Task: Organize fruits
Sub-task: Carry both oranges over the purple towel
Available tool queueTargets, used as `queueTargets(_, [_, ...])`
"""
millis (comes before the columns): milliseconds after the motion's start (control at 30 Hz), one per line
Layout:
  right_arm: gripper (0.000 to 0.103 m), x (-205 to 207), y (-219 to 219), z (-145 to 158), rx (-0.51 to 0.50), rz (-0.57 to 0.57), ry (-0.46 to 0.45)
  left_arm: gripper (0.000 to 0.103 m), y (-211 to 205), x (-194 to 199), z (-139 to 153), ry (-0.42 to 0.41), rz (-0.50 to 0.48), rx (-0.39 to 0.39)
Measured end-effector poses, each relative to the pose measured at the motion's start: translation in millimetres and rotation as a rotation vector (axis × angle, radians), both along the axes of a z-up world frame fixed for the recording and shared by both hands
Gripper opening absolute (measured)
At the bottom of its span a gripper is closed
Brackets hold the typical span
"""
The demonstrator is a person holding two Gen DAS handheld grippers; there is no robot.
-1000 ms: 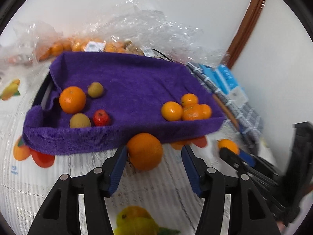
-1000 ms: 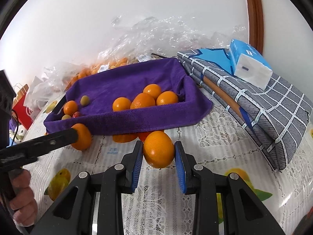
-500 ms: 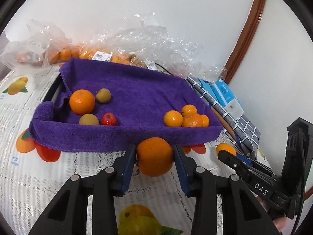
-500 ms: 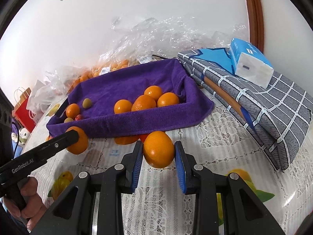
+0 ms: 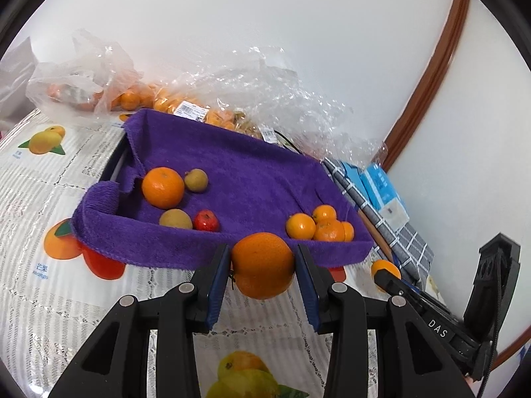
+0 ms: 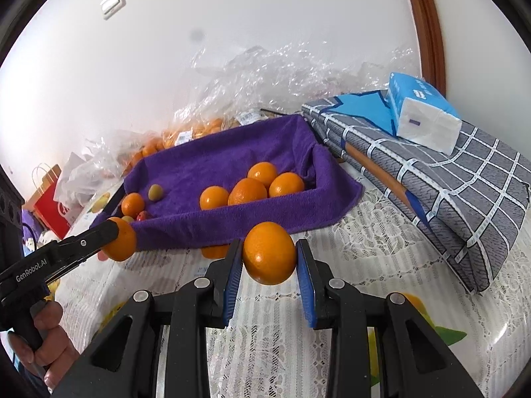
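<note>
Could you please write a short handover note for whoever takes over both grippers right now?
Left gripper: shut on a large orange, held in front of the near edge of the purple-towel tray.
Right gripper: shut on another orange, also just short of the tray.
Done: four oranges clustered at the tray's right end; at the left end, one orange, two greenish fruits and a small red fruit.
Left: place both held oranges in the tray; bagged fruit behind it is untouched.

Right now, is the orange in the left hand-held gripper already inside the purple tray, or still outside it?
Outside. The orange sits clamped in the left hand-held gripper, before the near edge of the purple tray, above the tablecloth.
</note>
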State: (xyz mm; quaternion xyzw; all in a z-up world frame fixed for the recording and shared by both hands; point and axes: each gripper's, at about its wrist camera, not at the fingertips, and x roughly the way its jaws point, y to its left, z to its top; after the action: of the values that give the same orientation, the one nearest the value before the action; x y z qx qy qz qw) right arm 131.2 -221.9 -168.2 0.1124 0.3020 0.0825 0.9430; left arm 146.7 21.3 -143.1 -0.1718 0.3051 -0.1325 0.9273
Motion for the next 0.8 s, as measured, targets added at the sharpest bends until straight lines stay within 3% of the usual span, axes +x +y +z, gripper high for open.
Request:
queueTargets(100, [0.032, -1, -1, 1, 0.003, -0.012, -0.008, 0.038, 5, -3, 5, -0.025, 0.020, -0.006])
queueTargets(300, [0.032, -3, -3, 9, 0.032, -0.010, 0.006, 0.038, 13, -5, 18, -0.073, 0.088, 0.081])
queueTargets(433, [0.032, 5, 2, 28, -0.023, 0.010, -0.019, 0.038, 20, 4, 32, -0.094, 0.094, 0.110])
queueTargets(633, [0.032, 46, 8, 54, -0.111, 0.018, -0.052, 0.038, 12, 34, 45, -0.098, 0.073, 0.126])
queueTargets(800, [0.032, 87, 12, 63, -0.111, 0.003, -0.064, 0.038, 1, 71, 32, -0.052, 0.049, 0.120])
